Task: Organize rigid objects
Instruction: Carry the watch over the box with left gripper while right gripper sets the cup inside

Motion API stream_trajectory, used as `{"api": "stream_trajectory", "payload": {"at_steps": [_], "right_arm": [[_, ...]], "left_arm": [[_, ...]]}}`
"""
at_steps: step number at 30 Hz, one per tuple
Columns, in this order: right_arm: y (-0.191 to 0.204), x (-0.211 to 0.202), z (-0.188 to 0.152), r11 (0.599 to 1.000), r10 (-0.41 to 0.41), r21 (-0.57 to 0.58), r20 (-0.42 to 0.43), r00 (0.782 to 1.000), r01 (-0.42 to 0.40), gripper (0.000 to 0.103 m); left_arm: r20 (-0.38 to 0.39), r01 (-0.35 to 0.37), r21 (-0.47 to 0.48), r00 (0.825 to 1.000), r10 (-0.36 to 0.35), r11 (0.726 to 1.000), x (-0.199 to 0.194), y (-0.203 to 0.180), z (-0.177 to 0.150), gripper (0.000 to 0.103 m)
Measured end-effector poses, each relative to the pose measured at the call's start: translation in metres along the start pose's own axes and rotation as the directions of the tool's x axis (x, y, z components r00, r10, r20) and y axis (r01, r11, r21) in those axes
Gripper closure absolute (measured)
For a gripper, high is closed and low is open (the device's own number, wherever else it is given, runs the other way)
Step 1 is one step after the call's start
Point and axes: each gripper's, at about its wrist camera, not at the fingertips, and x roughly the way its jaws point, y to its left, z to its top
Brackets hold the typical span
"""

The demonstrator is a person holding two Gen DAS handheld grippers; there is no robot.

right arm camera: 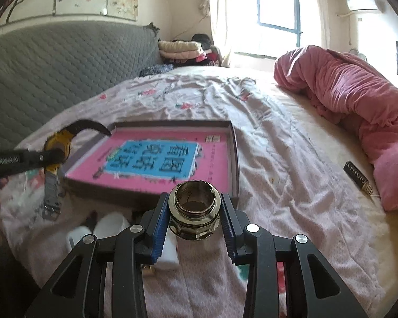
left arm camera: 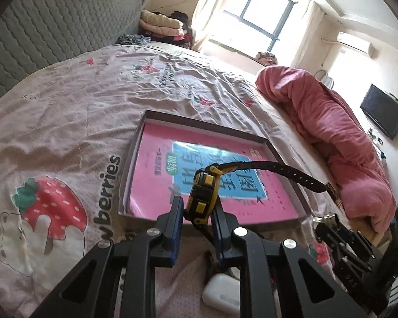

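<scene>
My left gripper [left arm camera: 197, 206] is shut on a yellow and black wristwatch [left arm camera: 203, 193], held above the bed with its black strap [left arm camera: 286, 173] sticking out to the right. From the right wrist view the same watch [right arm camera: 57, 145] hangs at the left, its grey strap dangling. My right gripper [right arm camera: 195, 212] is shut on a shiny metal threaded fitting [right arm camera: 195, 209], open end up. A shallow brown box [left arm camera: 135, 143] with a pink and blue book [left arm camera: 156, 175] inside lies on the sheet ahead of both grippers; the box [right arm camera: 234, 156] sits just beyond the fitting.
The bed has a strawberry-print sheet [left arm camera: 66, 122] and a rolled pink blanket [right arm camera: 358, 98] at the right. A white case [left arm camera: 220, 294] lies below the left gripper; white items [right arm camera: 111, 225] lie near the front edge. A small dark label [right arm camera: 355, 176] rests by the blanket. A grey quilted headboard [right arm camera: 53, 71] stands behind.
</scene>
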Motion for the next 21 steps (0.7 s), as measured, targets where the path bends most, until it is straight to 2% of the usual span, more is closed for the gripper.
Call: {"api": "stream_trajectory", "payload": {"at_steps": [4, 9, 15, 19, 21], "right_arm": [[0.003, 0.004, 0.007, 1.000, -0.002, -0.004, 0.010, 1.000, 0.002, 0.066], [0.008, 0.010, 0.012, 0.999, -0.012, -0.036, 0.009, 1.000, 0.012, 0.066], [0.009, 0.019, 0.021, 0.997, -0.045, -0.055, 0.016, 0.999, 0.046, 0.066], [0.010, 0.030, 0.027, 0.995, -0.072, -0.072, 0.012, 0.997, 0.073, 0.066], [0.008, 0.037, 0.029, 0.995, -0.078, -0.063, -0.004, 0.997, 0.077, 0.066]], "left_arm": [[0.022, -0.049, -0.002, 0.999, 0.049, 0.999, 0.012, 0.000, 0.011, 0.082], [0.057, -0.076, -0.049, 0.995, 0.079, 0.996, 0.025, 0.003, 0.026, 0.082], [-0.005, -0.148, -0.088, 0.989, 0.148, 0.985, 0.055, 0.013, 0.031, 0.082], [-0.026, -0.208, -0.036, 0.978, 0.207, 0.977, 0.066, 0.012, 0.025, 0.082], [-0.045, -0.215, -0.029, 0.976, 0.214, 0.976, 0.071, 0.013, 0.023, 0.082]]}}
